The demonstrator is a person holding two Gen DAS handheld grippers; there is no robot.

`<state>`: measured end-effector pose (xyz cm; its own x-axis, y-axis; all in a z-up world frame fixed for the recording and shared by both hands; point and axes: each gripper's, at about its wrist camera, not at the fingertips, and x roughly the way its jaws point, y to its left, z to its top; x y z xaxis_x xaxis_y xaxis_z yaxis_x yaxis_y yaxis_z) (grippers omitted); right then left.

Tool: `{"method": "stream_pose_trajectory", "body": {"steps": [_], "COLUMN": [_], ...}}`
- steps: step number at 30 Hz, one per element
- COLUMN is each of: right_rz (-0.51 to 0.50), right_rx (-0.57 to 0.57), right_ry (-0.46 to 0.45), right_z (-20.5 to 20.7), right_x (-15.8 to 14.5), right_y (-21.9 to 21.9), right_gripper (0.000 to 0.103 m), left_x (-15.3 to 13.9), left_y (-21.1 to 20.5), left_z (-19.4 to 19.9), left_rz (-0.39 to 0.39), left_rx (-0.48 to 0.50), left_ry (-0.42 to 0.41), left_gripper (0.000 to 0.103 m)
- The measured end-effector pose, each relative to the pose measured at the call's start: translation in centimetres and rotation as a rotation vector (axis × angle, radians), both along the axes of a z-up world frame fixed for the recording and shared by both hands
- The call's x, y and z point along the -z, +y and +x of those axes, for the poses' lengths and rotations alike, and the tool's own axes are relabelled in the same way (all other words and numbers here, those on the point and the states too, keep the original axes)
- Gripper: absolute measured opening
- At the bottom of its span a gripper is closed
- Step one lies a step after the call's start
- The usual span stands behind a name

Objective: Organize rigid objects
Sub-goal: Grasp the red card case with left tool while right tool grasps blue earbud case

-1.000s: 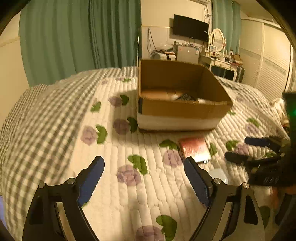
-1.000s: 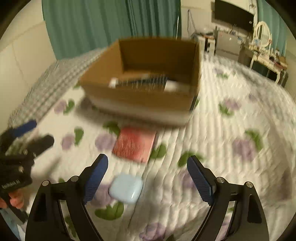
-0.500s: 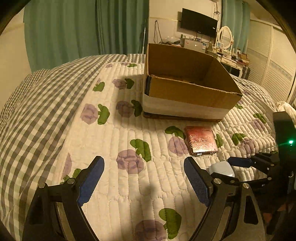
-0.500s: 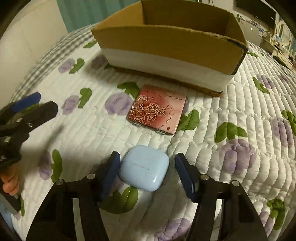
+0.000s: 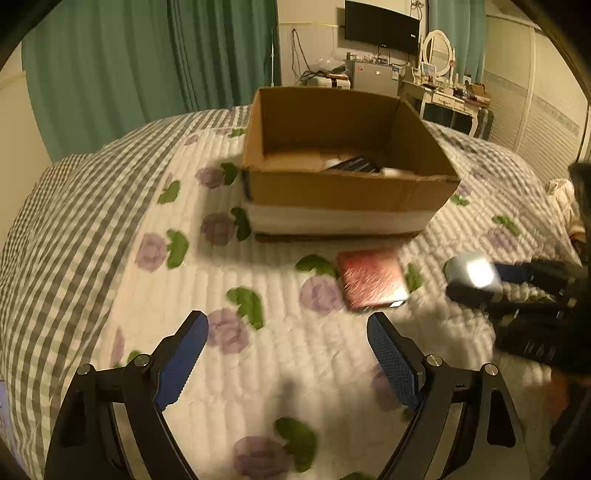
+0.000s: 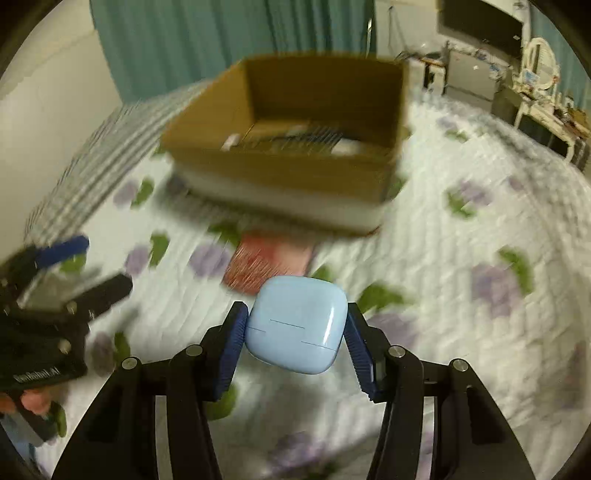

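My right gripper [image 6: 295,314] has its jaws closing on a light blue rounded case [image 6: 295,325]; both pads press its sides and it hangs above the quilt. In the left wrist view the same case [image 5: 474,271] shines between the right gripper's [image 5: 476,282] fingers at the right. A red patterned flat case [image 5: 371,278] lies on the quilt just in front of the open cardboard box [image 5: 351,192], which holds dark and white items. My left gripper [image 5: 286,321] is open over bare quilt, with nothing between its fingers. The right wrist view shows it [image 6: 101,264] at the far left.
The box [image 6: 280,166] stands mid-bed on a white floral quilt [image 5: 258,369], with the red case [image 6: 269,262] before it. A grey gingham cover [image 5: 74,221] lies left. Green curtains, a desk with a TV [image 5: 382,26] and wardrobe doors stand behind. A person's fingers [image 6: 33,400] hold the left tool.
The right gripper came down around the blue case, closed on it and lifted it off the quilt. The left gripper stayed open and shifted slightly.
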<state>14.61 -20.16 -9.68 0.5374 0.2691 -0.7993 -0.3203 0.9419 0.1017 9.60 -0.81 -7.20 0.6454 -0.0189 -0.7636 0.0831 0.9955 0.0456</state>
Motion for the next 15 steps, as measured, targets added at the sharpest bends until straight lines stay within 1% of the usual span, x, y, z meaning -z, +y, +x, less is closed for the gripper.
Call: {"method": "stream_pose_trajectory", "body": {"steps": [2, 4, 7, 9, 13, 15], "right_rz": [-0.022, -0.059, -0.096, -0.079, -0.029, 0.005], "right_rx": [0.013, 0.022, 0.028, 0.049, 0.086, 0.099], "right_ry": [-0.017, -0.035, -0.037, -0.024, 0.026, 0.047], "right_z": [1.5, 2.9, 4.5, 5.2, 5.6, 5.8], "right_x": [-1.0, -1.5, -1.1, -0.4, 1.3, 1.6], "right_y": [-0.8, -1.7, -2.6, -3.5, -5.3, -6.3], "right_gripper": [0.053, 0.053, 0.053, 0.053, 0.053, 0.053], "left_x": [-0.1, 0.3, 1.7, 2.7, 4.4, 5.6], "left_y": [-1.3, -2.4, -4.1, -5.3, -7.2, -7.7], "left_z": [0.9, 1.7, 3.2, 4.1, 5.8, 6.6], "left_rz": [-0.008, -0.037, -0.088, -0.104, -0.068, -0.064], "left_rx": [-0.021, -0.024, -0.019, -0.008, 0.012, 0.006], "left_ry": [0.013, 0.021, 0.042, 0.048, 0.073, 0.109], "left_gripper": [0.090, 0.090, 0.090, 0.090, 0.090, 0.090]}}
